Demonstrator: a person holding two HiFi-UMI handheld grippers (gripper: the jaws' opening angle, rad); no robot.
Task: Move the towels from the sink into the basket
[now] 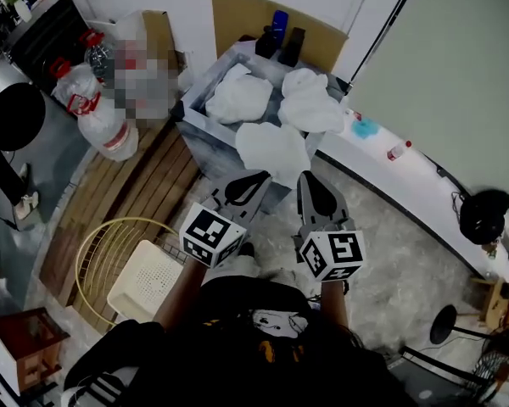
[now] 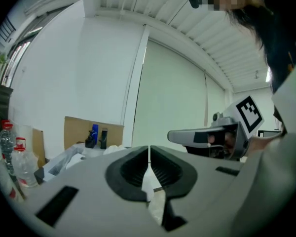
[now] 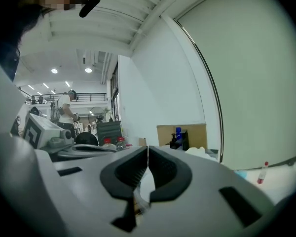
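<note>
Left gripper point(image 1: 253, 179) and right gripper point(image 1: 309, 181), fingers clenched empty, hover before the sink point(image 1: 192, 100) edge; one towel point(image 1: 273, 149) seemingly overhangs it.

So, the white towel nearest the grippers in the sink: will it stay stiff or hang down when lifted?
Probably floppy: the nearest towel lies crumpled in soft folds, so it should droop from one pinch. Likely light for its size, since it looks like thin cloth.

White towels point(image 1: 271, 147) — grey sink point(image 1: 210, 153) — yellow basket point(image 1: 123, 221).
</note>
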